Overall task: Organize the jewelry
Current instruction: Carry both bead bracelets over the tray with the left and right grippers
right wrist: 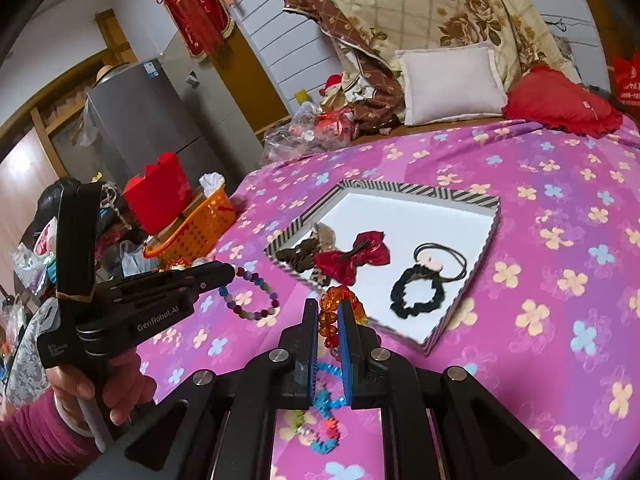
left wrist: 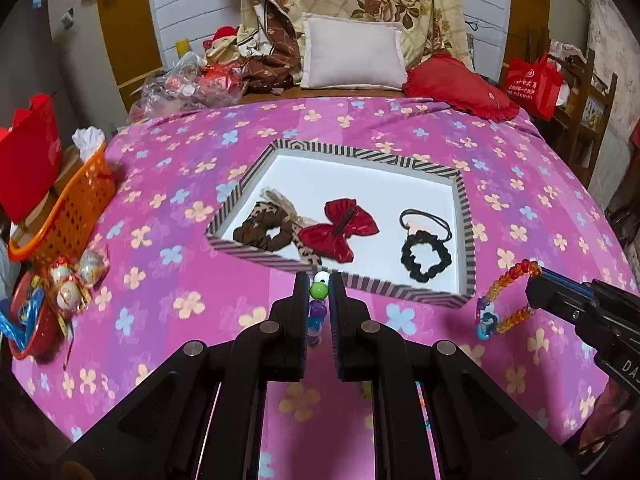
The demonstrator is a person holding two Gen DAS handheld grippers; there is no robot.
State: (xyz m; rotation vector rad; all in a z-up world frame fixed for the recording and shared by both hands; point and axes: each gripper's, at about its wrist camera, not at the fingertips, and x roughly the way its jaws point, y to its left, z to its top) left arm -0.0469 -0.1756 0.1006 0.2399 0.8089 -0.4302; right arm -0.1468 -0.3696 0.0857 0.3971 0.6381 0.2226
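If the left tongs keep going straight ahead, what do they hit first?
Probably the near striped wall of the tray, just ahead of the left tongs holding a bead bracelet; depth is unclear.

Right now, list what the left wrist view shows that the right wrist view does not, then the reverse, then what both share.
Only the left wrist view: the red bowl of wrapped trinkets at the bed's left edge, and the red bag on the wooden shelf.

Only the right wrist view: the grey fridge, the hanging red ornament, and the person's hand on the left tool.

Both: the striped tray holding scrunchies and the red bow, the left gripper shut on a round-bead bracelet, and the right gripper shut on an orange bead bracelet.
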